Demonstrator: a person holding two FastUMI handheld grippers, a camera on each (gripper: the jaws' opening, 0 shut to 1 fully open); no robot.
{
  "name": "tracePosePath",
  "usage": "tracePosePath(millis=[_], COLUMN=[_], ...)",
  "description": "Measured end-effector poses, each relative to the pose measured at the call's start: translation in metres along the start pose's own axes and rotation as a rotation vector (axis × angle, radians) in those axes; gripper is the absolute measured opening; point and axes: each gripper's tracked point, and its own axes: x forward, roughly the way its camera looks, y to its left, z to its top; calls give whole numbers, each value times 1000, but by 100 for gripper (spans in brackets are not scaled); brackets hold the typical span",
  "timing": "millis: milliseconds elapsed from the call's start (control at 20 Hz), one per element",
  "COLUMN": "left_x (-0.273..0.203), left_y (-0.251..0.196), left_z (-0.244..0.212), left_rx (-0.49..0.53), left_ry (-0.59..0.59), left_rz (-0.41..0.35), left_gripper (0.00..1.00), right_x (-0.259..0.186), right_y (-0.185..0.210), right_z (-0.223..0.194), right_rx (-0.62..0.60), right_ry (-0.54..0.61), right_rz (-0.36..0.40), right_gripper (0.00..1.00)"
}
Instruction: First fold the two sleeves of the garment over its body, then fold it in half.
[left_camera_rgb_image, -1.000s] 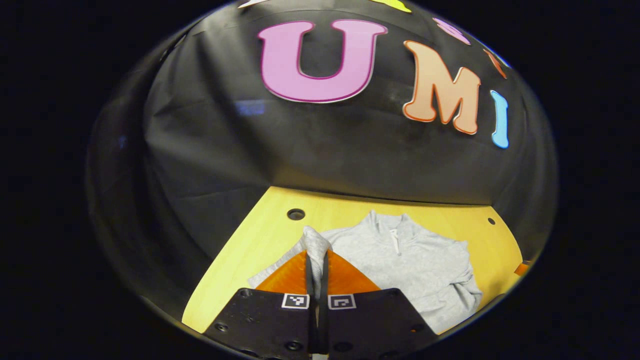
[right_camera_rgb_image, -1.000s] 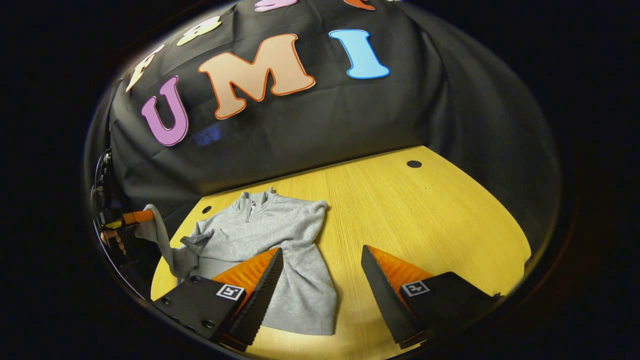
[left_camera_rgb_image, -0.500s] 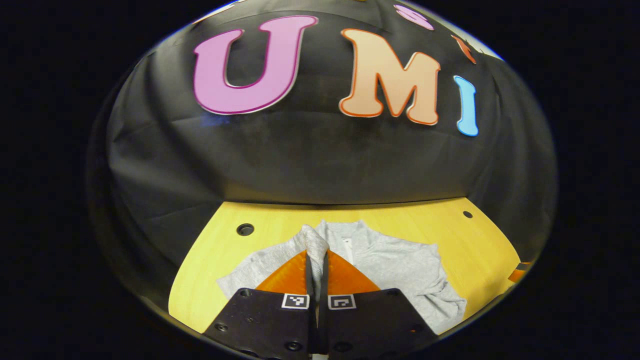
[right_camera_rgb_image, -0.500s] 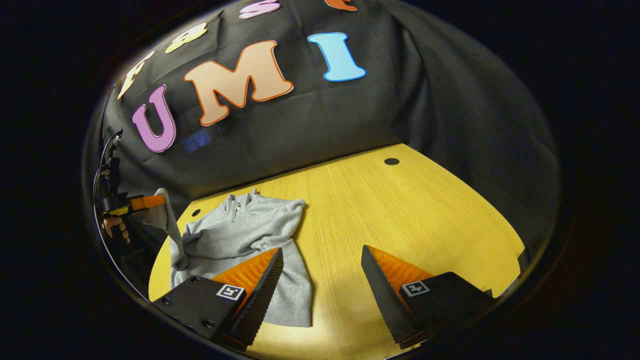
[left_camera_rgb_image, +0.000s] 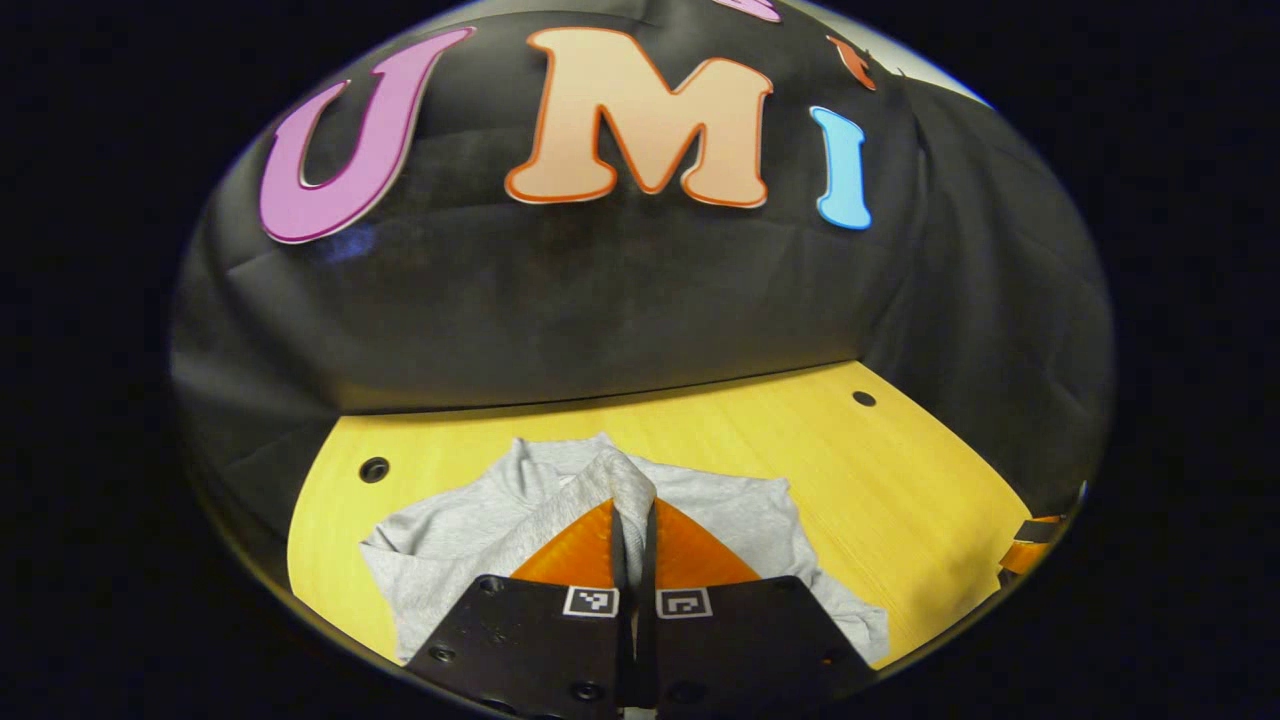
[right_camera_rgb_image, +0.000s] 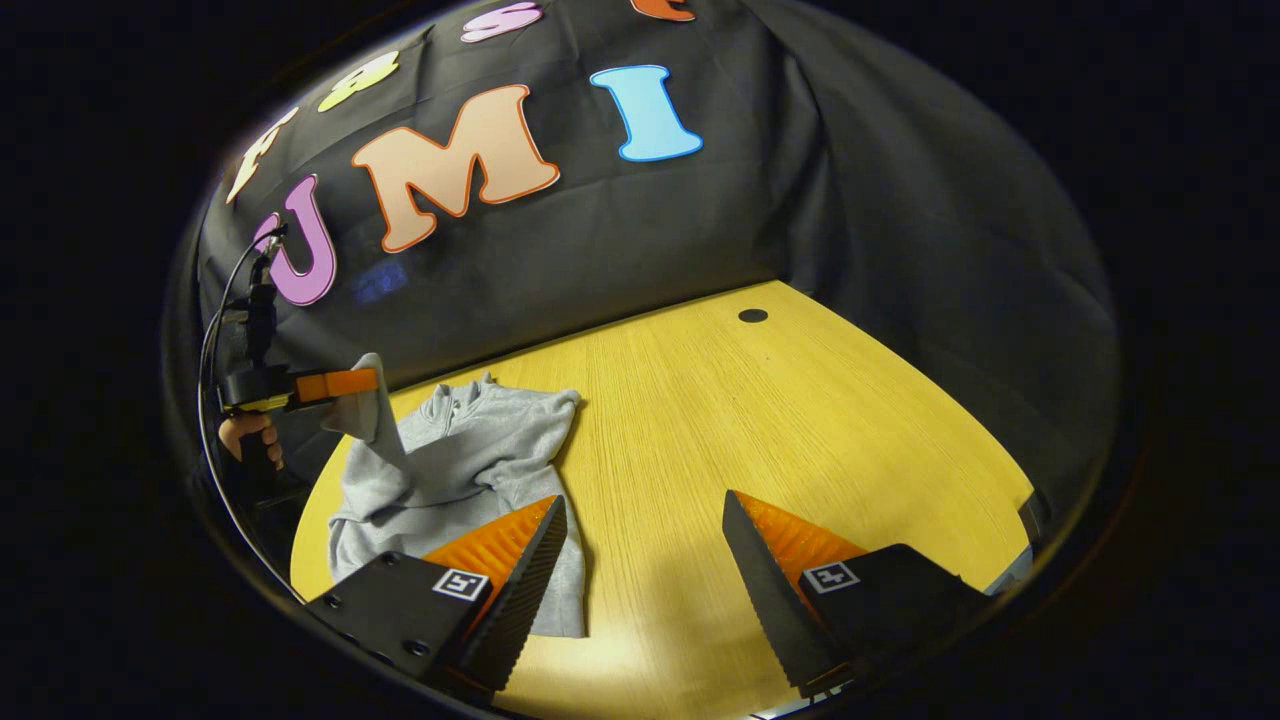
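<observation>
Grey fleece, a zip-neck garment (right_camera_rgb_image: 470, 465), lies on the near-left part of the yellow wooden table (right_camera_rgb_image: 800, 400), collar toward the far wall. The left gripper (left_camera_rgb_image: 634, 510) is clamped on the cuff of one sleeve (left_camera_rgb_image: 625, 480), both fingers pressing the cloth, and holds it raised above the body so the sleeve can be laid across the chest, which I judge to be the sleeve-fold step. The right gripper (right_camera_rgb_image: 640, 560) hangs wide apart and empty over bare table to the garment's right, waiting. Against a second ago, the left gripper has carried the cuff rightward and higher, now over the torso.
</observation>
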Motion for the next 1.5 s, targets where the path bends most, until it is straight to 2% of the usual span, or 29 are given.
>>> tracePosePath(millis=[50, 100, 400, 450, 600, 650, 700, 750, 800, 850, 900, 950, 1000, 1050, 1100, 1150, 1300, 1350, 1450, 1500], left_x=[7, 14, 43, 46, 47, 45, 40, 39, 33, 27, 19, 14, 6, -2, -12, -21, -50, -56, -75, -83], left_y=[-9, -17, -35, -38, -59, -67, -71, -73, -70, -70, -65, -57, -48, -40, -29, -16, 22, 33, 55, 66], left_z=[-2, -3, -32, -36, -44, -43, -37, -29, -21, -17, -15, -17, -17, -19, -21, -25, -42, -48, -61, -69], left_rx=[3, -1, -60, -70, -84, -82, -75, -66, -56, -50, -44, -38, -35, -35, -35, -33, -10, -8, -25, -38], left_ry=[6, 10, 63, 77, 106, 103, 73, 38, 5, -17, -26, -30, -39, -42, -50, -54, -53, -50, -37, -32], left_rz=[-16, -35, -47, -55, -129, -159, -175, -184, -180, -180, -165, -151, -136, -122, -103, -81, -14, 5, 40, 58], left_gripper=[0, 0, 0, 3, 7, 20, 35, 51, 65, 75, 89, 95, 95, 95, 95, 95, 95, 95, 94, 95], right_x=[-1, -2, -6, -6, -4, -3, -2, 0, 2, 3, 6, 9, 11, 15, 17, 21, 29, 32, 38, 41], right_y=[-2, -4, -4, -3, 5, 9, 14, 19, 25, 31, 37, 45, 51, 57, 63, 68, 83, 88, 98, 101], right_z=[-2, -4, -17, -19, -23, -25, -26, -27, -28, -28, -27, -26, -25, -26, -27, -27, -28, -29, -30, -30], right_rx=[1, -1, 1, -2, -20, -21, -21, -23, -30, -40, -50, -58, -63, -69, -73, -79, -95, -101, -113, -117], right_ry=[3, 6, 30, 37, 48, 53, 57, 63, 67, 66, 66, 64, 64, 66, 67, 67, 75, 76, 80, 82], right_rz=[-1, -3, 0, 3, 15, 24, 34, 43, 53, 62, 74, 88, 97, 107, 117, 126, 149, 156, 165, 168], right_gripper=[98, 94, 94, 94, 94, 94, 98, 94, 94, 98, 94, 94, 98, 98, 94, 98, 98, 94, 94, 98])
